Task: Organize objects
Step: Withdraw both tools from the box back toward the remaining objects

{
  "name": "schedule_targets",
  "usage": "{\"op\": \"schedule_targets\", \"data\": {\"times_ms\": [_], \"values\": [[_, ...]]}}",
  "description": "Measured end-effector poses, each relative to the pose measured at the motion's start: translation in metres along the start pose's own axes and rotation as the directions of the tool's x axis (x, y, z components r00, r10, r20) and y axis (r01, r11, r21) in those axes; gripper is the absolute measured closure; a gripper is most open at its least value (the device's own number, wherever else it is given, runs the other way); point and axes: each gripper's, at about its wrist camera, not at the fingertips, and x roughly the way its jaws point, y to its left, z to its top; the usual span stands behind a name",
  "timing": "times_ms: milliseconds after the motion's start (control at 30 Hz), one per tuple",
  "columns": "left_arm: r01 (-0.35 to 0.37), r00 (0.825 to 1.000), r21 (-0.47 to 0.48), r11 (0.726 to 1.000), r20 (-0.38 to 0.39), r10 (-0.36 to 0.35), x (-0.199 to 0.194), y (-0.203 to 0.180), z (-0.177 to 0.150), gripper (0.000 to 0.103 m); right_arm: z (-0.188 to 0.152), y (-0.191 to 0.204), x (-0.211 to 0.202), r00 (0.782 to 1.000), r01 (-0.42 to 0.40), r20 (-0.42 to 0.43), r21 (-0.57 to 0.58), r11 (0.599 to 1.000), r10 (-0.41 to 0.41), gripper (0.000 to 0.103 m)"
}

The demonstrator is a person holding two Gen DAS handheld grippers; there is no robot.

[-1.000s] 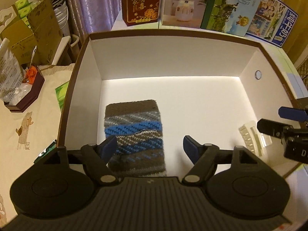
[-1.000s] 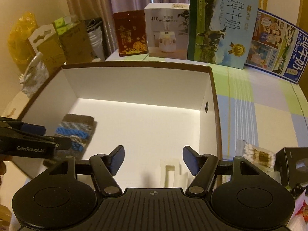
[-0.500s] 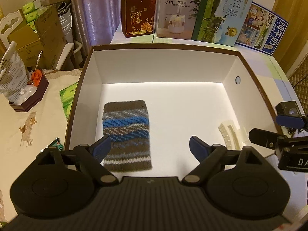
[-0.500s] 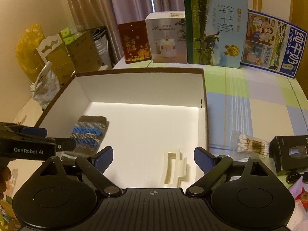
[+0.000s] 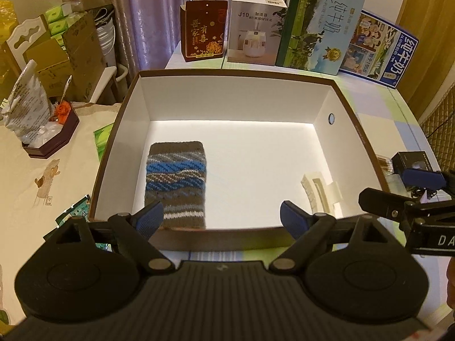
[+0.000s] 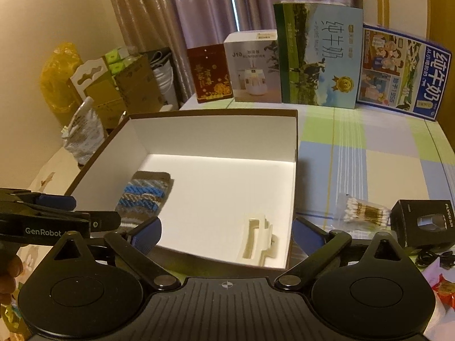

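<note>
A brown, blue and white knit pouch [image 5: 176, 182] [image 6: 145, 196] lies flat at the left of the white-lined box [image 5: 236, 74] [image 6: 213, 112]. A cream hair clip [image 5: 321, 190] [image 6: 257, 238] lies at the box's near right corner. My left gripper [image 5: 221, 214] hangs open above the box's near wall, with nothing between its pads. My right gripper [image 6: 225, 231] hovers over the near right corner above the clip; its jaws are opening and hold nothing. A bag of cotton swabs [image 6: 364, 211] and a small black box [image 6: 423, 221] lie on the table to the right.
Several upright cartons [image 5: 318, 28] line the back of the checked tablecloth [image 6: 369, 147]. Left of the box, a dark tray [image 5: 51, 142] of small items and green packets [image 5: 102, 139] sit on a cream cloth. Cardboard boxes [image 5: 76, 54] stand beyond.
Both grippers have pulled back and up from the box and their jaws stand wider. The pouch and the clip stay where they lay on the box floor.
</note>
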Motion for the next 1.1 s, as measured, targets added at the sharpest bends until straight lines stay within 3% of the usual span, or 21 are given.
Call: {"op": "schedule_targets", "data": {"times_ms": [567, 1100], "values": [[0.019, 1.000, -0.009, 1.000, -0.014, -0.019, -0.028, -0.059, -0.043, 0.015, -0.034, -0.037, -0.052, 0.999, -0.040, -0.029, -0.016, 0.999, 0.039, 0.006], [0.112, 0.993, 0.096, 0.989, -0.059, -0.106, -0.027, -0.161, -0.068, 0.015, -0.084, -0.128, -0.117, 0.996, 0.072, -0.061, 0.099, 0.993, -0.066, 0.006]]}}
